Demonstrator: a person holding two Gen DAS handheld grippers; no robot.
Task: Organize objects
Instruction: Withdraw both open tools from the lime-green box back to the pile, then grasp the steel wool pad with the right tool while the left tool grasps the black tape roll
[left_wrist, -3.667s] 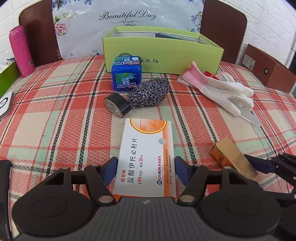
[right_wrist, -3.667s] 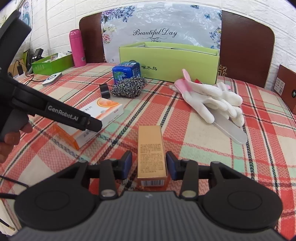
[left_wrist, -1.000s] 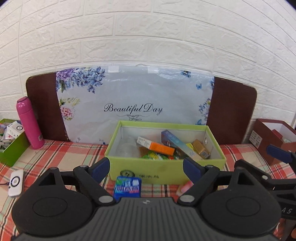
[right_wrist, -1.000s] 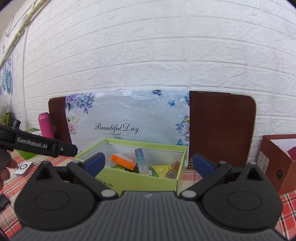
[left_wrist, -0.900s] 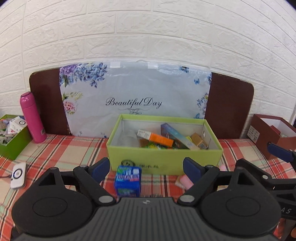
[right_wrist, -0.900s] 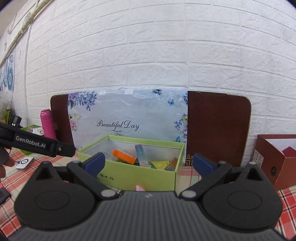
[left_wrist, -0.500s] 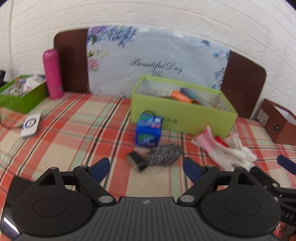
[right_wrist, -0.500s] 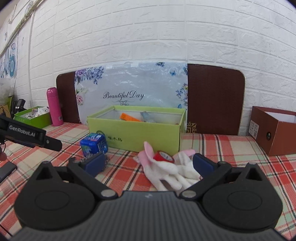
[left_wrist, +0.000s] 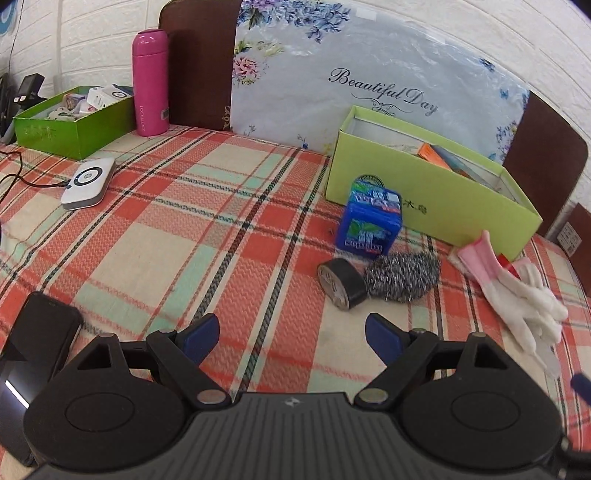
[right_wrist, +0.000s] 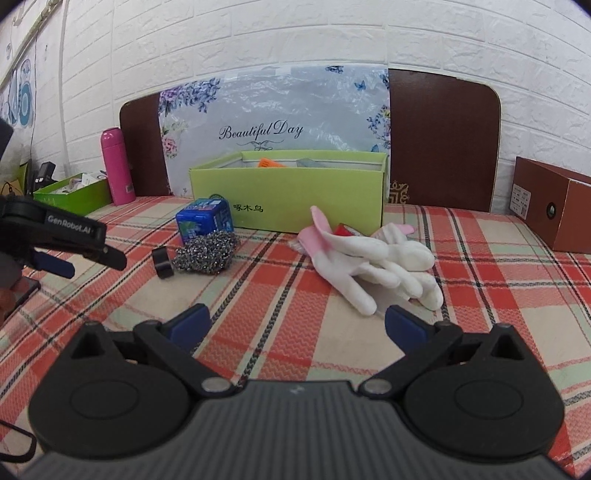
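My left gripper (left_wrist: 291, 338) is open and empty, low over the plaid cloth, just short of a black tape roll (left_wrist: 341, 282) and a steel scourer (left_wrist: 402, 275). A blue gum tin (left_wrist: 371, 227) stands behind them, in front of the lime box (left_wrist: 424, 201) that holds several small cartons. White gloves (left_wrist: 517, 291) lie to the right. My right gripper (right_wrist: 297, 326) is open and empty, just short of the gloves (right_wrist: 369, 267). The right wrist view also shows the tin (right_wrist: 205, 219), scourer (right_wrist: 207, 253), tape roll (right_wrist: 162, 262), lime box (right_wrist: 288, 195) and left gripper (right_wrist: 70, 251).
A pink bottle (left_wrist: 149, 83), a green box of odds (left_wrist: 74, 116) and a white charger with a cable (left_wrist: 88, 182) are at the far left. A black phone (left_wrist: 35, 350) lies near left. A brown box (right_wrist: 554, 206) stands at the right. A floral board leans on the wall.
Both grippers have come back down from above the lime box to just over the cloth. The medicine carton and gold box that lay between their fingers earlier are gone from the table.
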